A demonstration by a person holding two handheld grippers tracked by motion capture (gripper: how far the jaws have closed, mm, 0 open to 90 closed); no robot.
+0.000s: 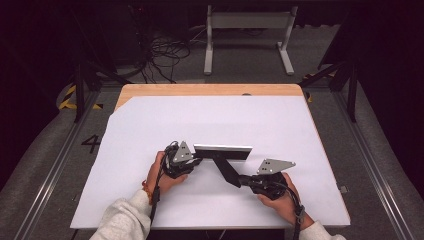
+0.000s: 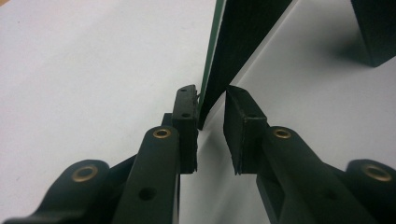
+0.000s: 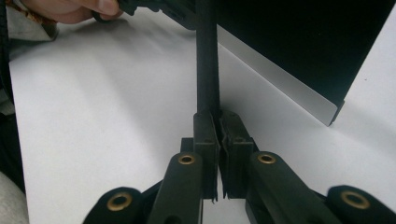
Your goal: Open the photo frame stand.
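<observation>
Near the middle of the white table (image 1: 150,130), a thin black panel (image 1: 223,152) stands on edge with a black strut (image 1: 227,171) angling toward the near right. The right gripper (image 3: 218,116) has its fingers pinched tight on the strut's end. The left gripper (image 2: 210,105) sits at the panel's left end, fingers part open around the edge, one side touching.

Panel (image 2: 243,42) top cut off by frame edge; strut (image 3: 207,56) likewise.

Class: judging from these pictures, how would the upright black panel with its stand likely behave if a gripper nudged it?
The black panel looks thin and rigid, so it probably would not flex. It stands on edge, so it seems apt to tip. On the smooth white sheet, it may slide easily.
</observation>
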